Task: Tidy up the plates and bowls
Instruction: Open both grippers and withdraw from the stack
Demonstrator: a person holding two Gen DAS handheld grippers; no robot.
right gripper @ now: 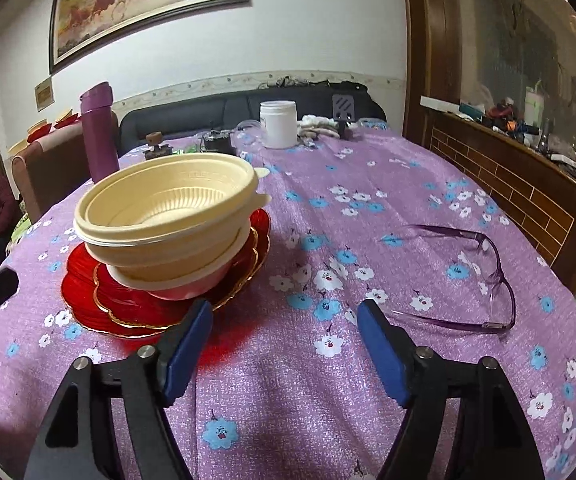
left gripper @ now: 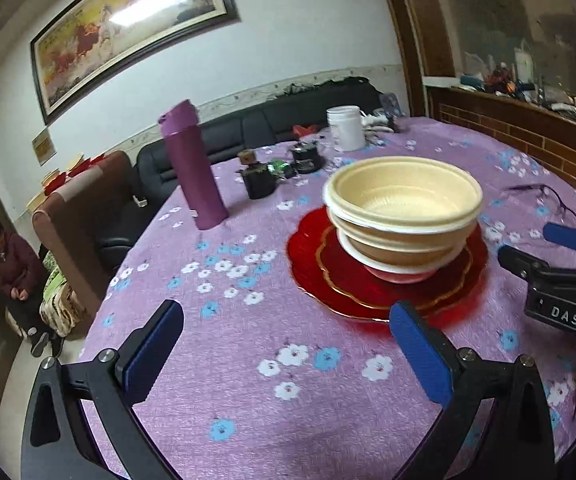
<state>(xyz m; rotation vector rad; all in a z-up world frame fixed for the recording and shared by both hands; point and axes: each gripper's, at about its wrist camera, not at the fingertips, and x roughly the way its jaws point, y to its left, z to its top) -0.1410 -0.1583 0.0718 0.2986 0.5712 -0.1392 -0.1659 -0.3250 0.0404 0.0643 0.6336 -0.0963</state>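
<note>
Both tongs (left gripper: 288, 344) (right gripper: 285, 340) gape empty, angled tableward.

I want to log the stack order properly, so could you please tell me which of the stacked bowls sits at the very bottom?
The pink bowl sits lowest, resting directly on the red plates; the two bowls nested above it are cream-coloured.

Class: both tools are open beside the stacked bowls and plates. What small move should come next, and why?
Probably a nudge to square the top cream bowl: it sits tilted and off-centre on the bowls below, on the red plates. The right tool is open, empty and nearest; the left tool is open too.
</note>
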